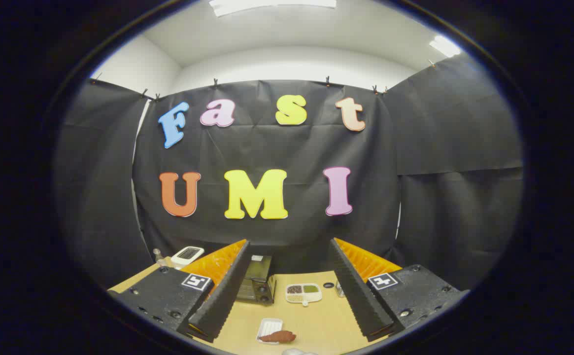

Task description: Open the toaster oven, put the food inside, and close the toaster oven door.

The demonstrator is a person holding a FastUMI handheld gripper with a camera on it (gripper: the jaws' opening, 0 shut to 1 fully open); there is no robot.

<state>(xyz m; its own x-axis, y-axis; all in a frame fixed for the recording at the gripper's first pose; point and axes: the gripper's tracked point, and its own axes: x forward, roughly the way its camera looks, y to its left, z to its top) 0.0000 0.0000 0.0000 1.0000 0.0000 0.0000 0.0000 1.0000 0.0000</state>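
A small dark toaster oven stands on the wooden table, partly hidden behind my left finger; its door looks closed. A reddish-brown piece of food lies on a small white tray nearer to me, between the fingers. My gripper hangs well above the table, open wide, with nothing between its fingers.
A white divided dish with brown and green contents sits right of the oven. A small dark round object and a little clear item lie by my right finger. A white device rests at the table's far left.
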